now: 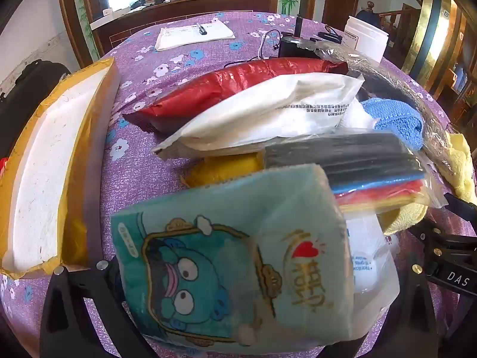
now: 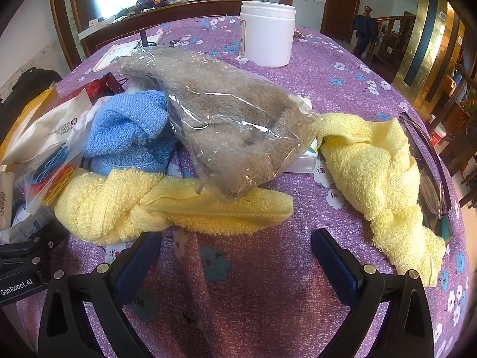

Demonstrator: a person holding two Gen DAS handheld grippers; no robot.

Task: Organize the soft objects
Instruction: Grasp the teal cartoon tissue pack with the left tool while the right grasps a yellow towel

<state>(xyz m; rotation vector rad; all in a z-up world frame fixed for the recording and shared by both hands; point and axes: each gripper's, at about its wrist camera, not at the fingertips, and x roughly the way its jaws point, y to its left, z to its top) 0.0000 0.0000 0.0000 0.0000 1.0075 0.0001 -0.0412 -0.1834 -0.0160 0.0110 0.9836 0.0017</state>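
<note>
Left tool (image 1: pixel 238 268) grips teal packet (image 1: pixel 226 268); right tool (image 2: pixel 235 247) gapes.

The left wrist view looks forward along its fingers from low over the near left of the purple tablecloth (image 1: pixel 140 161), so close that a teal tissue pack (image 1: pixel 232 256) fills its foreground. The right wrist view sits further right, facing the far white jar (image 2: pixel 266 34). Both share the blue towel (image 2: pixel 131 131) (image 1: pixel 393 119), the bagged grey plush (image 2: pixel 226 119) and the far counter.
</note>
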